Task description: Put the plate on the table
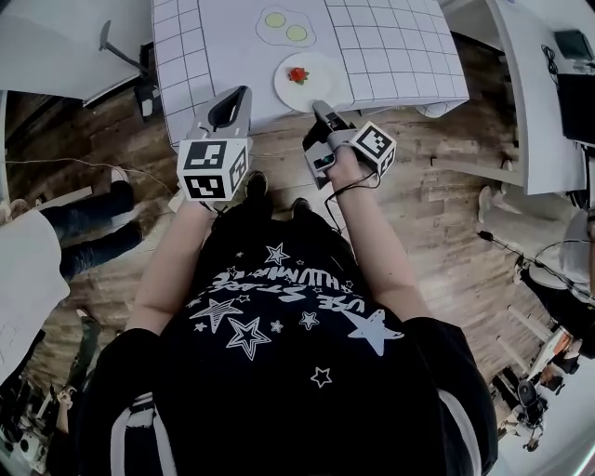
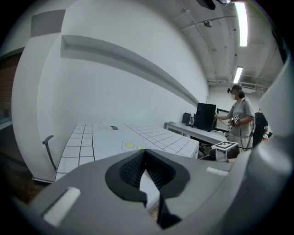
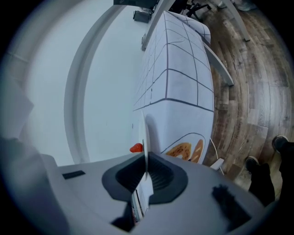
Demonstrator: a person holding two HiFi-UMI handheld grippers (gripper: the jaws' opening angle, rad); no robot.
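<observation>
1. The right gripper [image 1: 319, 105] is clenched on the near rim of the white plate [image 1: 316, 65]. In the right gripper view I see that rim edge-on between the black pads [image 3: 161, 176], which press on it from both sides.
2. The plate sits at the near edge of the table [image 1: 400, 51], over the gridded sheet [image 1: 214, 37] that covers the top. I cannot tell whether its underside rests on the sheet or hangs just above it.
3. One small red strawberry [image 1: 297, 74] lies on the plate, left of its middle and on the side away from the gripper.
4. The left gripper [image 1: 237, 95] has its jaws closed together on nothing. In the left gripper view the pad tips meet, with only the table showing beyond them. It is at the table's near edge, left of the plate and apart from it.
5. A fried-egg print [image 1: 284, 26] lies on the sheet beyond the plate, further from me. The right gripper view shows an orange food print [image 3: 186, 151] on the sheet just beside the plate's rim.
6. The floor [image 1: 446, 214] is wooden planking. In the left gripper view a person [image 2: 240, 119] stands at the far right by a desk [image 2: 193, 133] that carries a dark monitor [image 2: 205, 117].
</observation>
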